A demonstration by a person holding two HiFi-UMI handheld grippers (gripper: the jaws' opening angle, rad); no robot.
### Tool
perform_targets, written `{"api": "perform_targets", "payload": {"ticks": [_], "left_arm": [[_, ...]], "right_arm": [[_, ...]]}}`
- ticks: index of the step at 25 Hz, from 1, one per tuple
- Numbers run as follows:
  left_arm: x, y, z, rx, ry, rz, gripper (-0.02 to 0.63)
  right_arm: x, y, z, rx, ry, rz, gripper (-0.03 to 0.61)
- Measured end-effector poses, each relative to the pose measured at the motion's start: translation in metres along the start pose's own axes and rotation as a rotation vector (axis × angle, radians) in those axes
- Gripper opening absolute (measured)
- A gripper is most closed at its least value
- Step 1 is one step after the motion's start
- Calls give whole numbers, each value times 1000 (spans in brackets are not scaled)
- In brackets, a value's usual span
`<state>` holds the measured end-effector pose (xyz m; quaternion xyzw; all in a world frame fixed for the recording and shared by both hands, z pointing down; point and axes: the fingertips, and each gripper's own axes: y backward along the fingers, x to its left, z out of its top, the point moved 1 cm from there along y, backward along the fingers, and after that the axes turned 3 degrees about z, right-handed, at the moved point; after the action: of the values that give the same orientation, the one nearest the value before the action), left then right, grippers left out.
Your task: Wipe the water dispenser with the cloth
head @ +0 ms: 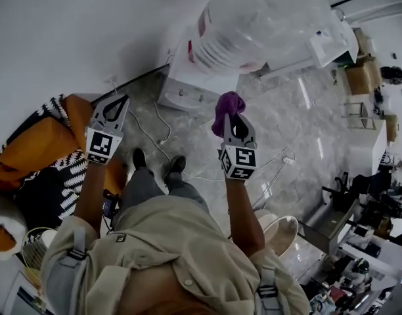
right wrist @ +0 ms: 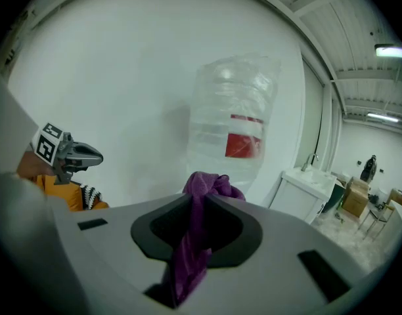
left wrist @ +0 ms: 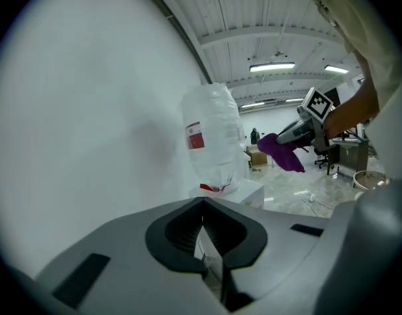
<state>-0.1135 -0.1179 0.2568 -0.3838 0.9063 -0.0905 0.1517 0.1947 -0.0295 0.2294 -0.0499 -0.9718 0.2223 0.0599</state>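
Head view looks steeply down; both gripper views face sideways toward the shared water dispenser point(head: 201, 84).

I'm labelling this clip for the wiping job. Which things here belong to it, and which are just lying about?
Job:
purple cloth, clamped in the right gripper
water dispenser with its bottle
left gripper, shut and empty

Lying about:
floor cables
orange cushion
white bucket
cardboard boxes
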Motion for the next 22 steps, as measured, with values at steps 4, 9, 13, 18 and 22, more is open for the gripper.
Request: {"api": "perform_targets", "payload": {"ticks": [4,9,13,18,22], "left_arm": [[-11,2,-17,19,38,24,17],[-20,2,-56,50,87,46,17],[-27,-3,-114,122,107,42,17],[-27,-3,-162,207,143,33,17],[-14,-15,-173,195,127,29,17]], "right_arm": [[-2,-30,-21,-10,33,-8,67],[3,-83,-57,-9,135,-20,67],[26,-133,-97,-5,169,-19,67],[77,-186,-131,1,280,20,67],[118,-231,-134,-21,358,53,67]]}}
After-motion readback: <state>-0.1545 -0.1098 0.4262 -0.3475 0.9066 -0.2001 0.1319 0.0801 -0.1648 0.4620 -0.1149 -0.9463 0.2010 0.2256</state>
